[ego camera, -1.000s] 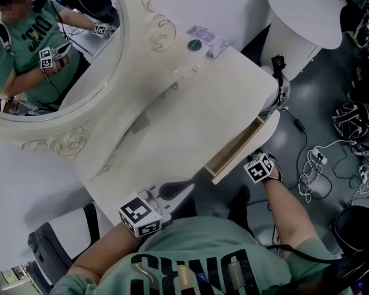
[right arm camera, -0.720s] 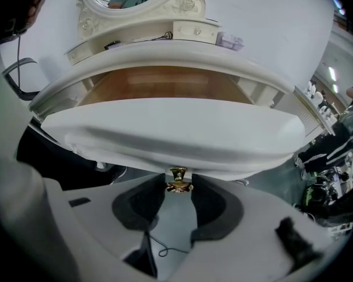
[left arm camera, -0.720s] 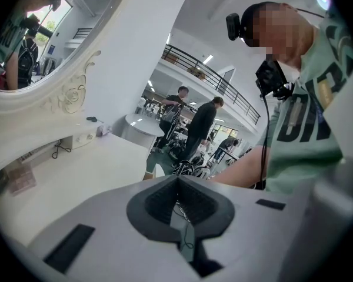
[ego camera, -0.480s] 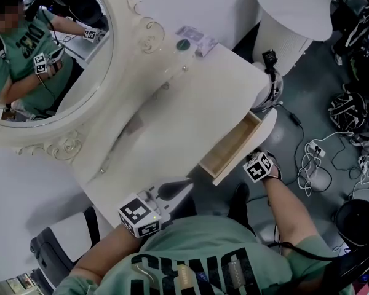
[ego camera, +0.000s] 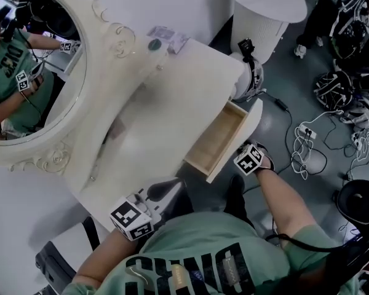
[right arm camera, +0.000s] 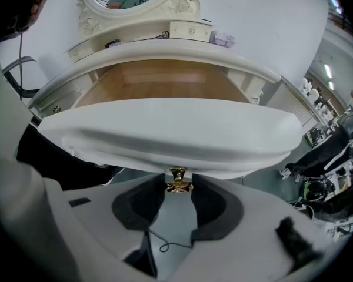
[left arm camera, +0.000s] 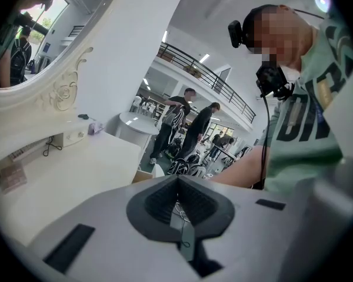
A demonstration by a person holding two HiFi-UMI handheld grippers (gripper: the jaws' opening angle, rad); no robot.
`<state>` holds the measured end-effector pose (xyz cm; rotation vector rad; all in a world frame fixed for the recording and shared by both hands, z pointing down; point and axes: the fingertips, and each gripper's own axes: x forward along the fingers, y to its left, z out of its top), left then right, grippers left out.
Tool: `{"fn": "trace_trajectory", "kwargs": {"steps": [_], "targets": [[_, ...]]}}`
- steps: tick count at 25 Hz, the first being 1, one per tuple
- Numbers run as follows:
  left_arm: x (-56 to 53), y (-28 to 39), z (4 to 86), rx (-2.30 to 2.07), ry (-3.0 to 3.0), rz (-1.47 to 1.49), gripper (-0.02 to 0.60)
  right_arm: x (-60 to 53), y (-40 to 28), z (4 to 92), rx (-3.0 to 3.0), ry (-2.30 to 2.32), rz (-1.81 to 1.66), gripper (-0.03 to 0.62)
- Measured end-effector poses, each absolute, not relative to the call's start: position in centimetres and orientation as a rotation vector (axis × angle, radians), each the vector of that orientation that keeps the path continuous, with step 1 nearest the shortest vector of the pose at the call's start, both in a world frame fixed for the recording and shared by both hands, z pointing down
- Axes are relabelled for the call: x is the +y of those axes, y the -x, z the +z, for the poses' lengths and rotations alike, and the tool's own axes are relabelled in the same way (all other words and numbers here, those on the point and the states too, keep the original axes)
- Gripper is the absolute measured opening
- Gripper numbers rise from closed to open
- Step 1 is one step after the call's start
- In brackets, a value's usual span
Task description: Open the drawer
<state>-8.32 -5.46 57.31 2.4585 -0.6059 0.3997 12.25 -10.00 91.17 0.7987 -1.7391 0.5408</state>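
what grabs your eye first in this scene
The wooden drawer stands pulled out from the white dressing table, at the centre of the head view, with the right gripper clamped on its brass knob. At upper left, an ornate oval mirror reflects the person.

In the head view the drawer (ego camera: 218,141) shows only the part that stands out. Its rear runs under the tabletop (ego camera: 166,103) and is hidden. The knob (right arm camera: 178,180) on the drawer's front cannot be seen from there. The jaws of the right claw (right arm camera: 178,185) are covered by the claw's own marker cube. Far behind the drawer a small pale thing (ego camera: 168,35) is too small to name. Left of the drawer the mirror (ego camera: 55,155) is cut off by the picture's edge. Below the drawer the person's shirt (ego camera: 197,257) hides the tabletop's near edge.
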Motion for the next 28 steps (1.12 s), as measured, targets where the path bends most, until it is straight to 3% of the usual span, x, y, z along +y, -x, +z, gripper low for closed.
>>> {"fn": "trace_trajectory", "kwargs": {"steps": [28], "targets": [[-2.9,6.3,56.5,-0.563,-2.488,0.412,0.009,-6.1,-16.4,90.9,-1.704,-0.842,0.546,0.144]]}}
